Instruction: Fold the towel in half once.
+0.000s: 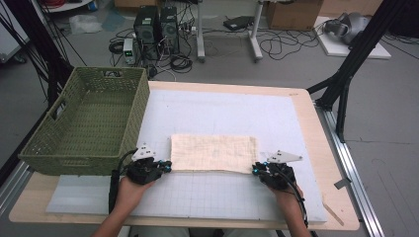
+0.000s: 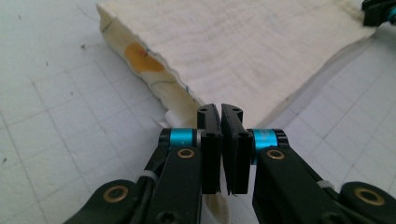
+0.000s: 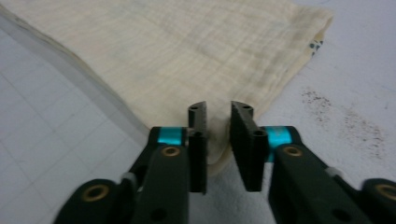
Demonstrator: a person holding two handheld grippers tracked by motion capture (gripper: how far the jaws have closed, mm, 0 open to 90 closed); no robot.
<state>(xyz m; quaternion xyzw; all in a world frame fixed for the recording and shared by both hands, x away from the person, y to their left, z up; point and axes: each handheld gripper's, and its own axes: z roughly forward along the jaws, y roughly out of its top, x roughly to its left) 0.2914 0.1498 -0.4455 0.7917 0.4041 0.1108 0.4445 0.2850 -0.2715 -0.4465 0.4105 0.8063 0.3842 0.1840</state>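
Note:
A cream folded cloth [image 1: 213,153] lies flat on the white gridded mat [image 1: 222,106], near its front. My left gripper [image 1: 168,165] is at the cloth's near left corner. In the left gripper view the cloth [image 2: 261,51] shows an orange patch [image 2: 142,58] along its folded edge, and the left gripper [image 2: 220,112] has its jaws pressed together on the corner. My right gripper [image 1: 256,170] is at the near right corner. In the right gripper view the cloth [image 3: 177,51] runs between the jaws of the right gripper [image 3: 218,109], which stand a little apart with the bunched corner filling the gap.
A green woven basket [image 1: 143,106] stands on the table's left side, close to the left hand. The wooden table edge [image 1: 316,148] runs along the right of the mat. Dark specks [image 3: 345,116] mark the mat beside the cloth. Computers and cables lie on the floor beyond.

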